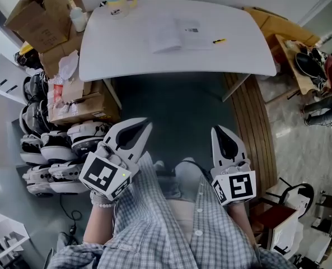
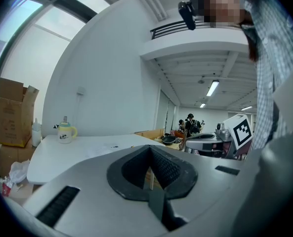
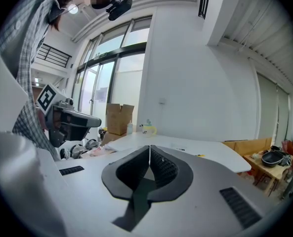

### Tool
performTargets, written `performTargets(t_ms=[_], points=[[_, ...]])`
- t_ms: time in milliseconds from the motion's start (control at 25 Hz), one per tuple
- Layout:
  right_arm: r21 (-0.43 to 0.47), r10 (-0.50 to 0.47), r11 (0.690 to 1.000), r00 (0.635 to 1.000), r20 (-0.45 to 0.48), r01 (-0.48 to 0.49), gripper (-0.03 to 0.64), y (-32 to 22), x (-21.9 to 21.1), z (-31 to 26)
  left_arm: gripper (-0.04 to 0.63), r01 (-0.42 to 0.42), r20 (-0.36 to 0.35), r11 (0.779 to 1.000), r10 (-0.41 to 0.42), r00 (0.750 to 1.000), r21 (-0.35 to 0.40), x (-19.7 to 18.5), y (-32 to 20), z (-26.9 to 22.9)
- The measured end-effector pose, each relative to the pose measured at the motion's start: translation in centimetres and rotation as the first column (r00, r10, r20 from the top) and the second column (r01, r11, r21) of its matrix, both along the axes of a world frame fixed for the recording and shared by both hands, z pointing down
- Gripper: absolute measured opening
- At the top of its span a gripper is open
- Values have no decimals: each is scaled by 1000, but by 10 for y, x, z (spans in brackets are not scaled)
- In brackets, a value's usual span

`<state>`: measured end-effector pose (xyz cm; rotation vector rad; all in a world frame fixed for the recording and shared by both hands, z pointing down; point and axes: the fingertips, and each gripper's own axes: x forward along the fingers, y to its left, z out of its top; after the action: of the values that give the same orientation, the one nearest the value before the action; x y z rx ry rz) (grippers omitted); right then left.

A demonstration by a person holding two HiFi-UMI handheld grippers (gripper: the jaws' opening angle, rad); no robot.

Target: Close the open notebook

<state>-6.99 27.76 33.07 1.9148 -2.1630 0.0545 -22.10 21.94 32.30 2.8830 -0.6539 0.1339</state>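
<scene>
No word, number or brand can be read anywhere. The open notebook (image 1: 174, 35) on the desk (image 1: 238, 55) has a small dark printed patch on its right page, too small to make out. The cubes on the left tool (image 1: 145, 124) and the right tool (image 1: 217, 129) each carry a black-and-white square marker (a pattern, not lettering).

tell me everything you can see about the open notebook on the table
The notebook lies open and flat on the white table, about mid-table and slightly skewed. Both pages look like white paper, with a crease between them and a small dark printed patch on one page. Only the table touches it. A small yellow object lies apart, beside it.
</scene>
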Motion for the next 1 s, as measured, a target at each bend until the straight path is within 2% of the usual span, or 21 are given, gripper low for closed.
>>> performTargets(t_ms=[280, 600, 800, 1000], points=[[-22, -4, 1000, 1000, 14, 4, 23, -3, 2, 4, 6, 1, 3, 1000, -1, 1000, -6, 3, -3, 2], [-17, -86, 996, 996, 19, 86, 22, -29, 8, 6, 6, 45, 14, 999, -45, 999, 2, 17, -14, -2], [-19, -121, 992, 992, 29, 122, 22, -48, 24, 9, 6, 72, 19, 997, -72, 997, 8, 37, -32, -6], [-14, -126, 992, 991, 41, 127, 23, -67, 58, 7, 6, 95, 10, 995, -95, 995, -4, 67, -46, -7]])
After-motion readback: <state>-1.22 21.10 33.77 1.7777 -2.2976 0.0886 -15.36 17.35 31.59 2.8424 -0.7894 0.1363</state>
